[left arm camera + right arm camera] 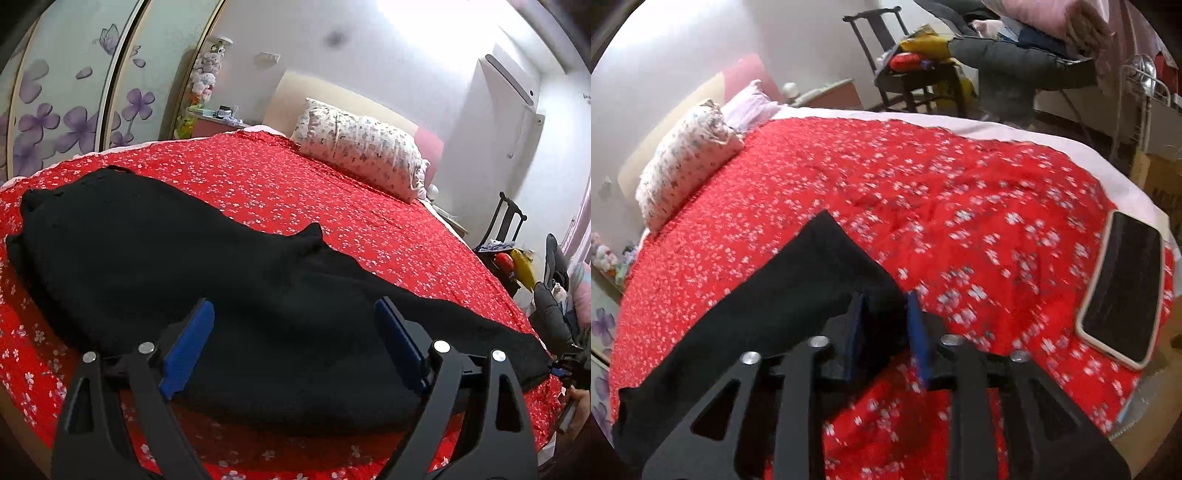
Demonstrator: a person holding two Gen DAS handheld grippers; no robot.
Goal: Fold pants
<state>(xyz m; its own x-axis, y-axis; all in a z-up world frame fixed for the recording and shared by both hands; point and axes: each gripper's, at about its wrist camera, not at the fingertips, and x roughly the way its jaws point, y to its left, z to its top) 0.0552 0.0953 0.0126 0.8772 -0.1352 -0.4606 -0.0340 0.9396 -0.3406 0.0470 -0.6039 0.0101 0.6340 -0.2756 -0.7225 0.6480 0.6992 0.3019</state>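
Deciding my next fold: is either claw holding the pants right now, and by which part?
The left claw is open over the pants, holding nothing. The right claw has a corner at the pants' end between its fingers; whether the pads grip it cannot be told.

Left tool (293,345) wide; right tool (884,332) half-parted

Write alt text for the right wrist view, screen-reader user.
Right gripper has a corner of the black pants between its blue pads, above a red floral bedspread. A phone lies at the right, a floral pillow far left.
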